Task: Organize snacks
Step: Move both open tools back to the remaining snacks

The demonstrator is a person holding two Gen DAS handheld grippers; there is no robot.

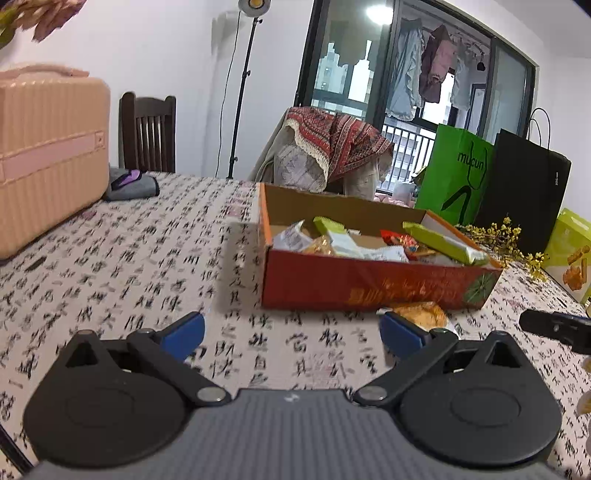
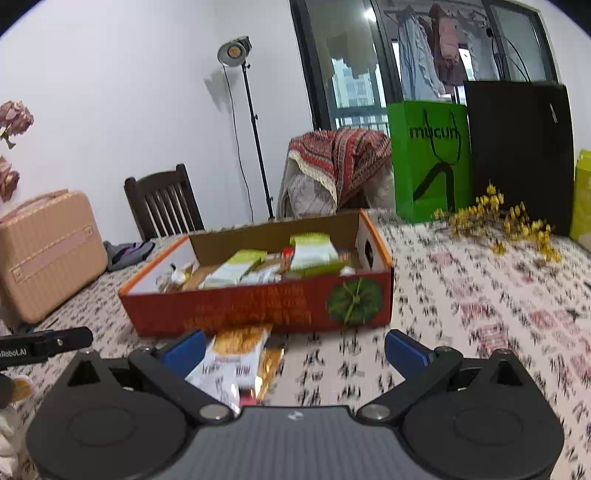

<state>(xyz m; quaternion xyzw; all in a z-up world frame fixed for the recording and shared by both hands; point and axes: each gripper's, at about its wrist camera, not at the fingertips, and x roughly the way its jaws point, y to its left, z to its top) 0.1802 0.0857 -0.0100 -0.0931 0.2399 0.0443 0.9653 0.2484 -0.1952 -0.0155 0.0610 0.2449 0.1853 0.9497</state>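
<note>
Both claws wide and empty, left claw (image 1: 291, 334), right claw (image 2: 293, 349) over snack packet (image 2: 236, 360)

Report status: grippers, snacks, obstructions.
Left gripper open, empty. Right gripper open, snack packet lying loose between its fingers. Box half full just beyond the packet. Nothing in the way.

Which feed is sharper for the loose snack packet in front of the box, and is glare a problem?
Left wrist: mostly sharp, but the snack packet is half hidden by the claw's finger. Right wrist: motion-smeared, tablecloth characters blurred, packet fully visible. Glare: only lamp and window reflection.
</note>
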